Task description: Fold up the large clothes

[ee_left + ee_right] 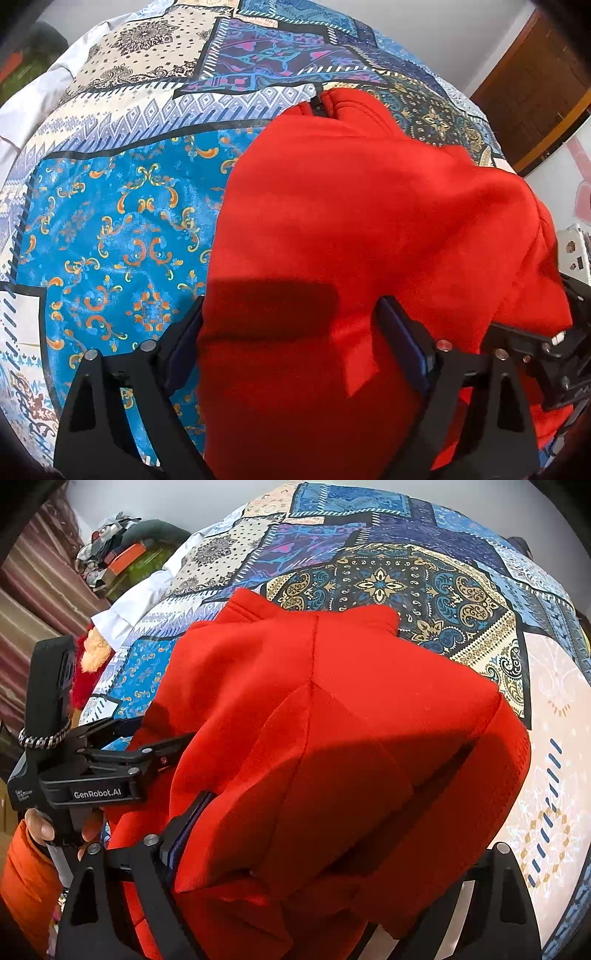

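Note:
A large red fleece garment (pixel 362 221) lies bunched on the patterned bedspread (pixel 118 229). Its near edge fills the space between the fingers of my left gripper (pixel 291 332), whose jaws stand wide apart around the cloth. In the right wrist view the same red garment (pixel 332 720) drapes over and between the fingers of my right gripper (pixel 332 849), hiding the right finger's tip. The left gripper (pixel 147 753) shows at the left, against the garment's edge. A dark zipper pull (pixel 317 103) shows at the garment's far end.
A white pillow (pixel 133 602) lies at the bed's far left. A red and tan plush item (pixel 88 661) sits beside it. Clutter and an orange box (pixel 125 557) sit beyond the bed. A wooden door (pixel 535 92) stands at the right.

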Demonstrator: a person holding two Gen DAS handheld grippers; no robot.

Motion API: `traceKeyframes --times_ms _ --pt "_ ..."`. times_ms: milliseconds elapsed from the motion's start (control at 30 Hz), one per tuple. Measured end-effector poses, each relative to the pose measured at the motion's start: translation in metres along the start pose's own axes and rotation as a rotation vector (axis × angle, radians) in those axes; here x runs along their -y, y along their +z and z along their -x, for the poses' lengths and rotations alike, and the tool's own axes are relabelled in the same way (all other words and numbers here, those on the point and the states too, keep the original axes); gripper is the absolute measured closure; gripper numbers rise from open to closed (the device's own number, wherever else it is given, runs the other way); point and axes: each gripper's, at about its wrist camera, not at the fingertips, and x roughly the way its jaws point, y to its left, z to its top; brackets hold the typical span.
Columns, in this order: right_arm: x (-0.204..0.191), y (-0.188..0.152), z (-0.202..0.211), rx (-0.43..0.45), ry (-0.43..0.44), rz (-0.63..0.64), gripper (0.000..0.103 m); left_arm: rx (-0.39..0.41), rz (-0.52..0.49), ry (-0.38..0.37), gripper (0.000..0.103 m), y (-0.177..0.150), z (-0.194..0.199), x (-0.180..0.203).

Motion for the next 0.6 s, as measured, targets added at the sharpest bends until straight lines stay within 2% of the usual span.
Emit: traceKeyframes --times_ms 133,267,333,500,600 --pt "0.003 0.002 0.000 0.002 0.014 -0.006 0.022 0.004 -0.035 -0.032 0.027 -0.004 0.005 0.002" --pt "0.002 0.003 0.000 0.007 0.024 0.007 0.030 0.024 -0.071 -0.015 0.035 -0.010 0.010 0.008" --pt "0.001 0.003 0.001 0.011 0.029 0.017 0.037 0.042 -0.085 -0.003 0.045 -0.014 0.015 0.008" --pt "-0.004 0.002 0.003 0.020 0.011 0.042 0.039 0.073 -0.118 0.026 0.055 -0.022 0.024 0.014" --pt "-0.005 0.002 0.005 0.029 0.016 0.050 0.049 0.086 -0.126 0.030 0.062 -0.027 0.028 0.015"
